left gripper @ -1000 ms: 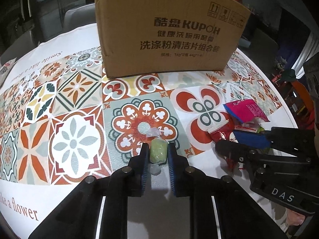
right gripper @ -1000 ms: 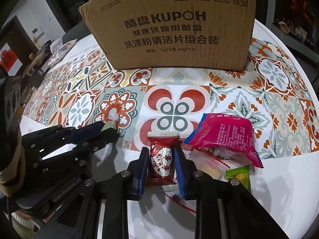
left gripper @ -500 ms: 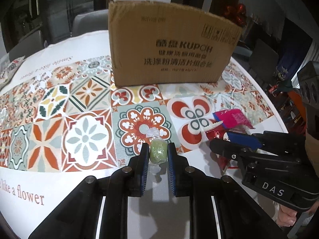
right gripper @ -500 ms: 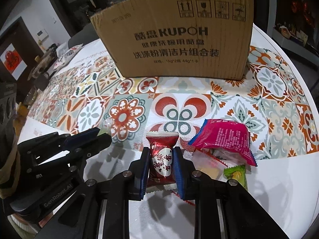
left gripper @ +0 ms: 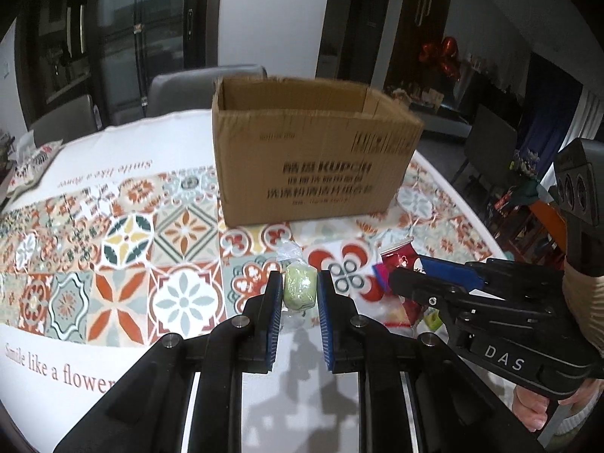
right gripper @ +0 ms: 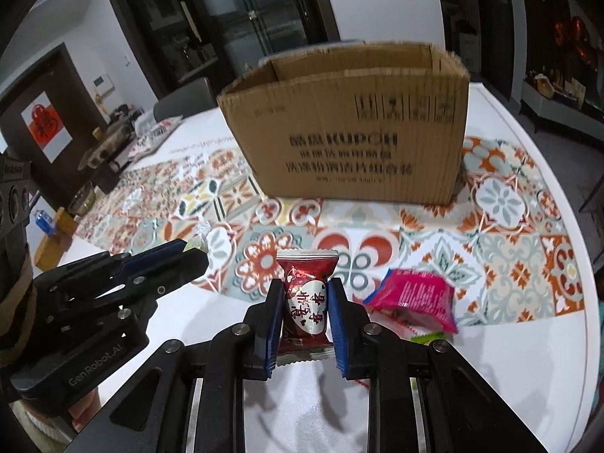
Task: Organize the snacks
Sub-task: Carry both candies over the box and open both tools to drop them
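Note:
My left gripper is shut on a green wrapped candy and holds it above the tablecloth. My right gripper is shut on a dark red snack packet with a white label, also lifted. The open cardboard box stands on the table beyond both grippers; it also shows in the right wrist view. The right gripper shows in the left wrist view, to the right of the candy. The left gripper shows in the right wrist view, at the left.
A pink snack packet lies on the table right of the red packet, with a green packet partly hidden below it. The round table has a patterned tile cloth. Grey chairs stand behind the table. A packet lies far left.
Both grippers have risen with their snacks; the box now looks smaller and lower, and its open top shows. The pink packet stays on the table.

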